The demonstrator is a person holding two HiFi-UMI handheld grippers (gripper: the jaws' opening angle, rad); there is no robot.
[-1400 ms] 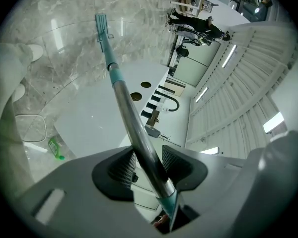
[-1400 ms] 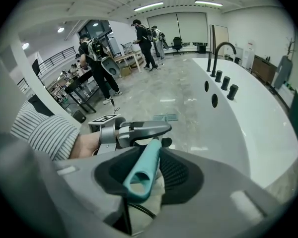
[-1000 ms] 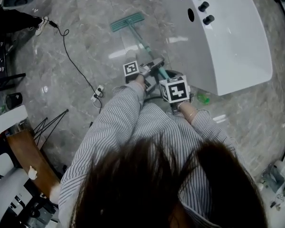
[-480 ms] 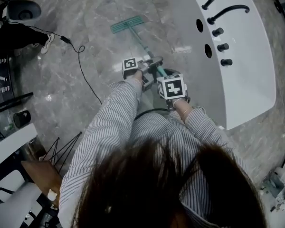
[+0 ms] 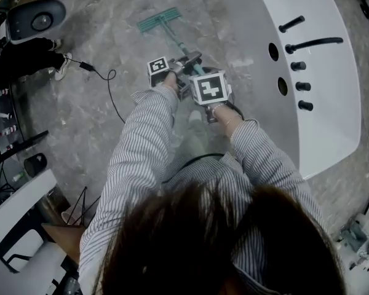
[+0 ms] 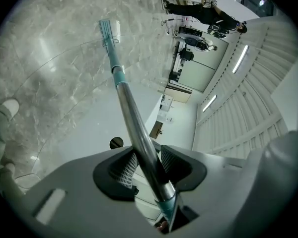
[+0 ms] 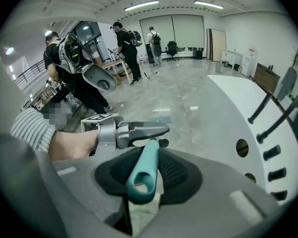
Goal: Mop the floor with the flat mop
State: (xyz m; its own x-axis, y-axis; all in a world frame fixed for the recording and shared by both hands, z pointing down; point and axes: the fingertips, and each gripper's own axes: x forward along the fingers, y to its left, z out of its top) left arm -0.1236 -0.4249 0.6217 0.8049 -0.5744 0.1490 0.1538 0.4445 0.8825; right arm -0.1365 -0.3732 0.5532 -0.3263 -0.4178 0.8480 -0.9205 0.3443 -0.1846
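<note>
The flat mop's teal head (image 5: 158, 19) lies on the grey marble floor ahead of me, its pole (image 5: 174, 40) running back to both grippers. In the left gripper view the metal pole (image 6: 134, 125) passes between the ribbed pads, and the mop head (image 6: 108, 29) shows far off at the top. My left gripper (image 5: 183, 62) is shut on the pole. Just behind it my right gripper (image 5: 200, 91) is shut on the mop's teal handle end (image 7: 143, 170), which sticks up between its pads. The left gripper (image 7: 139, 131) also shows in the right gripper view.
A large white tub-like unit (image 5: 332, 72) with black taps (image 5: 313, 43) stands close on the right. A black cable (image 5: 107, 88) trails across the floor at left. Chairs and equipment (image 5: 24, 17) crowd the left edge. Several people (image 7: 126, 43) stand farther off.
Both grippers and the mop have shifted forward and to the left along the floor, away from the white unit. Both grips stay the same.
</note>
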